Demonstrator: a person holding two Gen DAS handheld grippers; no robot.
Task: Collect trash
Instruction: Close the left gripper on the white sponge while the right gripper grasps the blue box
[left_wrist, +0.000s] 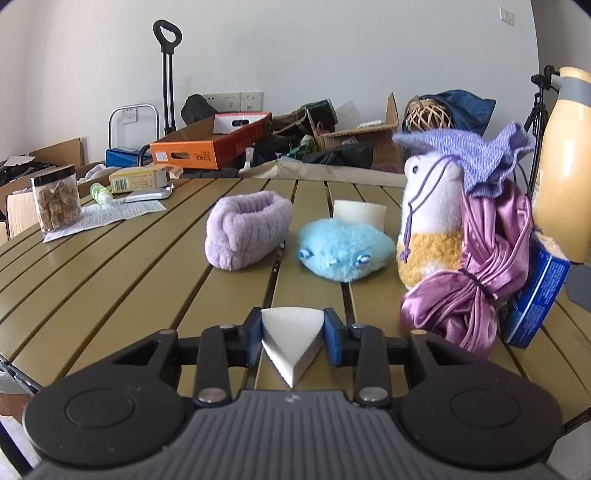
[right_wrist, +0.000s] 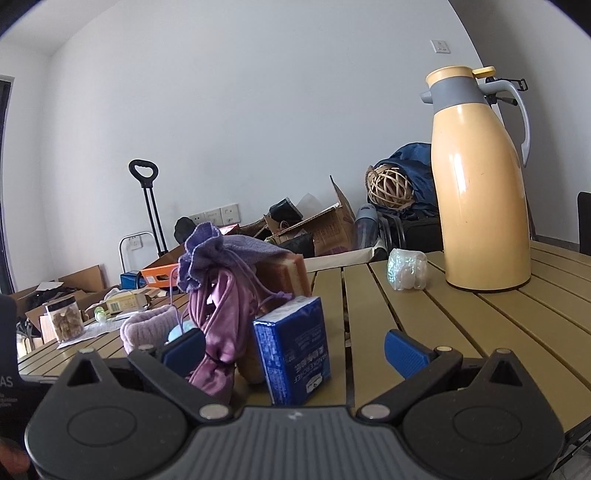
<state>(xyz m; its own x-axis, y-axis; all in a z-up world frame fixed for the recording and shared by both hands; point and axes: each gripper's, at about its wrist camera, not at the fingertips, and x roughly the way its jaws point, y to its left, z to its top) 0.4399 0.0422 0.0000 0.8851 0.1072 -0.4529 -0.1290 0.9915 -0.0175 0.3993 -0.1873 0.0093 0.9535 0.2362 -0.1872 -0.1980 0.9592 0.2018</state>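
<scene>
My left gripper is shut on a white wedge of foam and holds it just above the slatted table. A second white foam block stands behind the blue plush toy. My right gripper is open and empty, its jaws wide apart around a blue tissue pack and the purple satin cloth. A crumpled clear plastic wrapper lies on the table next to the yellow thermos.
On the table stand a lilac fuzzy pouch, a white-and-yellow plush with a knitted purple bag on it, a jar of brown chunks, a paper sheet and small boxes. Cardboard boxes and bags clutter the floor behind.
</scene>
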